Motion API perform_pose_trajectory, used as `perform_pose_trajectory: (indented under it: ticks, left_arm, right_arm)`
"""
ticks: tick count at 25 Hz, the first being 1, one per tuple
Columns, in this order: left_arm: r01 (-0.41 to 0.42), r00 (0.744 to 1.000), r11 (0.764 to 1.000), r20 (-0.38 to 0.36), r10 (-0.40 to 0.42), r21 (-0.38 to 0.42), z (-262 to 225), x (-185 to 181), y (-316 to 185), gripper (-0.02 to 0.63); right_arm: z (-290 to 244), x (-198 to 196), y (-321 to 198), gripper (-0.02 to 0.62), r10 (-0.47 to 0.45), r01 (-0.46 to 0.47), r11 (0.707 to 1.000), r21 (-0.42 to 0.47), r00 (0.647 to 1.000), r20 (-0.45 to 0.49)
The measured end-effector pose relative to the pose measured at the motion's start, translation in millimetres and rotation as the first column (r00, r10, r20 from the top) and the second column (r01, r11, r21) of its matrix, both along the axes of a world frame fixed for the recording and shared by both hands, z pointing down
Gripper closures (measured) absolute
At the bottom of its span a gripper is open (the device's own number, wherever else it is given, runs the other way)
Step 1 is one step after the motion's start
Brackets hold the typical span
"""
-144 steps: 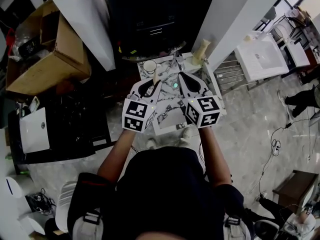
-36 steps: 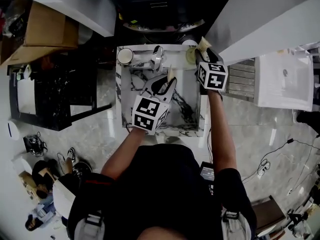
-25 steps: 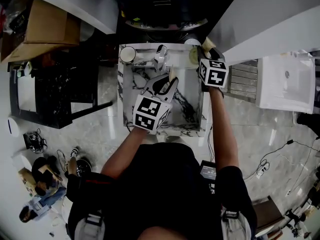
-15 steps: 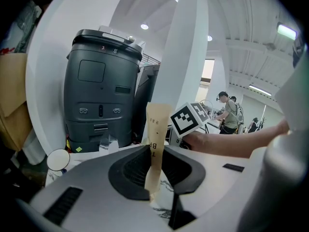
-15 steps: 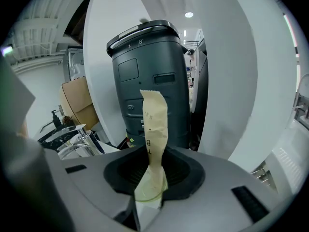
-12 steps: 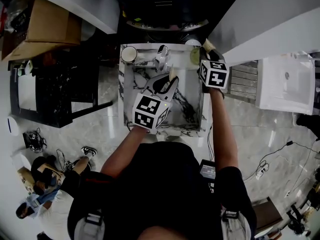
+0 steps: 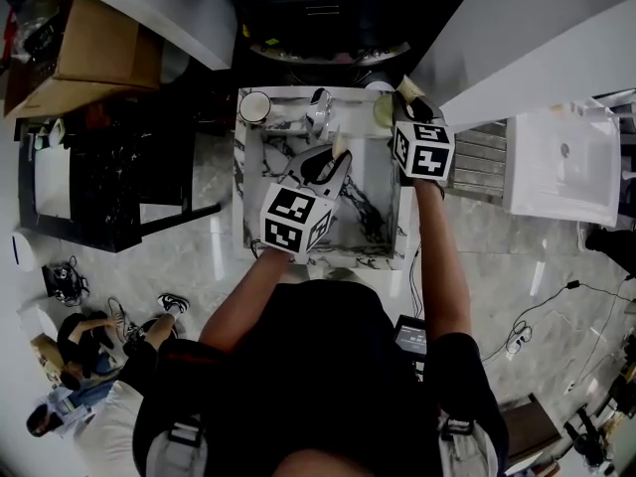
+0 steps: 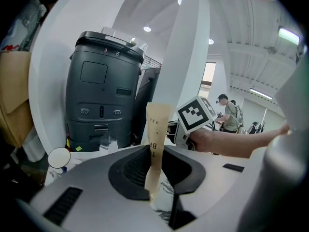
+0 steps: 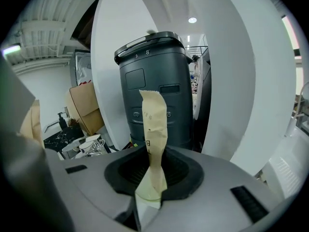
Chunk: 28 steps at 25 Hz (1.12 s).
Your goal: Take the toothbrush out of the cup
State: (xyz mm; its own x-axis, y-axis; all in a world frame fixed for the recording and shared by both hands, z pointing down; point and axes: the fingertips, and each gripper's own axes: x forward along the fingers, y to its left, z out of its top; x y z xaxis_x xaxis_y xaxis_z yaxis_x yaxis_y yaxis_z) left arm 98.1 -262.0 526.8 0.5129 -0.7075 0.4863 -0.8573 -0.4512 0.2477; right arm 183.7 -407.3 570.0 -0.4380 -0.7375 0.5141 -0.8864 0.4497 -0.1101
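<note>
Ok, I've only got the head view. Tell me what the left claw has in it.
Observer: The left claw is shut on a tan paper-wrapped toothbrush, which stands upright between its jaws in the left gripper view.
Operator: Now the right claw.
Observer: The right claw has just been closing and now pinches a second tan paper-wrapped toothbrush. The sleeve is crimped at the grip.
Operator: Say what's ahead of it.
Observer: A tall dark grey lidded unit, with white ceramic mugs low to its left.
</note>
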Motion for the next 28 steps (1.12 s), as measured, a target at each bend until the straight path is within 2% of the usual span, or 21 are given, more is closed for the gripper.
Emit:
perform_pose_trajectory:
  ticks: [11, 21, 28]
  left_arm:
    - [0.008, 1.0, 0.999, 0.007, -0.008, 0.049, -20, 2, 7, 0.538]
    - [0.021, 0.999, 0.996, 0.024, -0.023, 0.091, -38, 3, 12, 0.538]
    - [0.034, 0.999, 0.991, 0.033, -0.038, 0.133, -56, 1, 22, 0.538]
  right_arm:
    - [-40, 8, 19, 0.505, -0.002, 0.002, 0.998, 0.059, 1.0, 0.004]
    - [-80, 11, 55, 0.505, -0.028, 0.02, 0.996, 0.083, 0.995, 0.091]
    - [-99, 7, 84, 0.504, -0.072, 0.06, 0.992, 0.111, 0.992, 0.1]
